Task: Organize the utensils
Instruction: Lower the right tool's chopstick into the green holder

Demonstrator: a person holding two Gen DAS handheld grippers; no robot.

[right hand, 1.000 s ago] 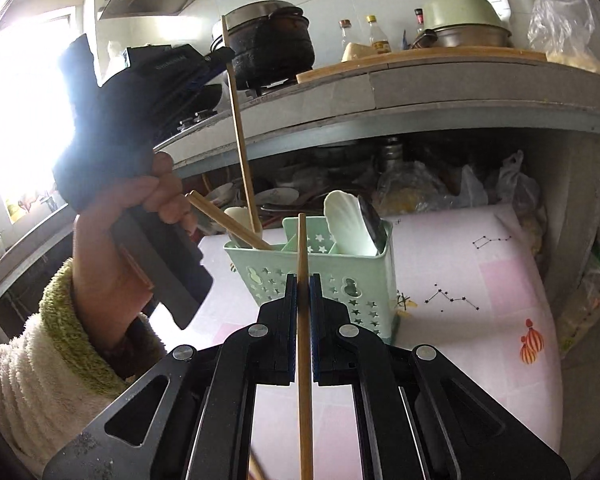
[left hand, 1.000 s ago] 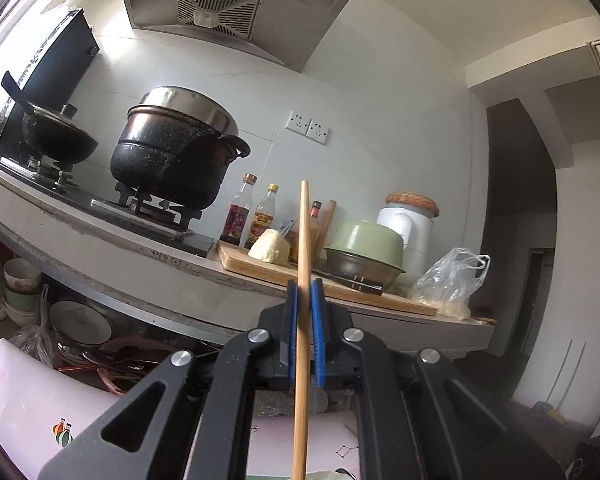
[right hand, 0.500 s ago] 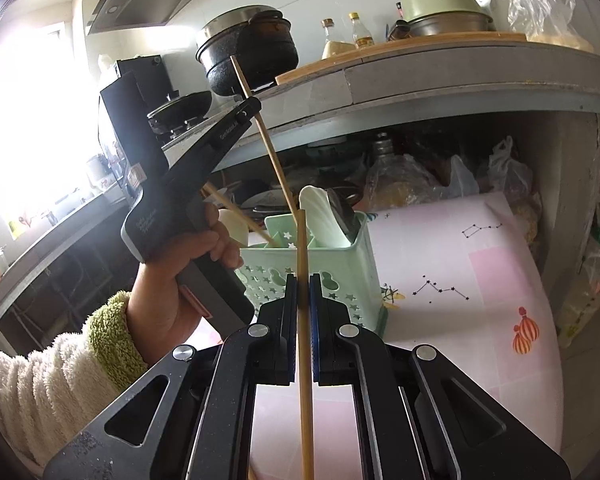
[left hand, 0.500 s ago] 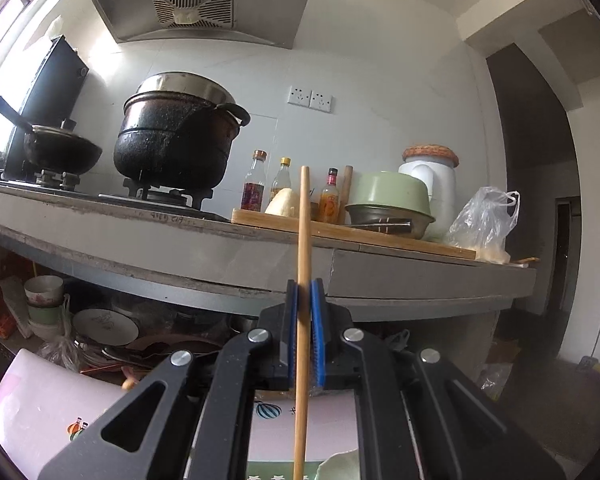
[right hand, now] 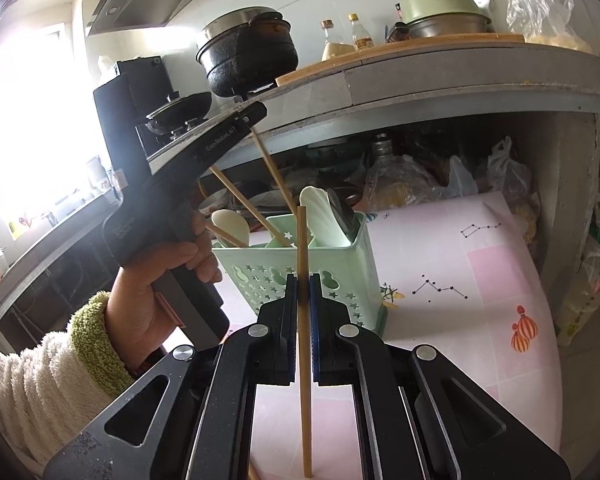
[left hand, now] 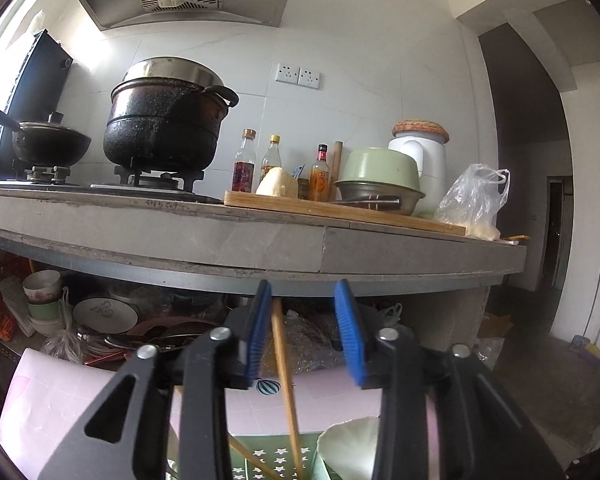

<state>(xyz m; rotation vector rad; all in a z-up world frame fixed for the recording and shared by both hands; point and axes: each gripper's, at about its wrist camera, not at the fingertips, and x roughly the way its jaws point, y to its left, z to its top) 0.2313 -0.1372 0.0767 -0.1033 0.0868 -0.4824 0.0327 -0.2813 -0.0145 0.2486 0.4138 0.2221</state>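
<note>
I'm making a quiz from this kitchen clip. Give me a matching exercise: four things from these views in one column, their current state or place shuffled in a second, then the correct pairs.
Things:
1. left hand-held gripper
2. right hand-held gripper
3. white spoon
4. black pot

States or places:
A. stands in the green caddy
B. shut on a chopstick
C. on the stove burner
D. jaws open, just been opening, a chopstick loose between them

Pairs: 1-D, 2-B, 3-A, 4-C
</note>
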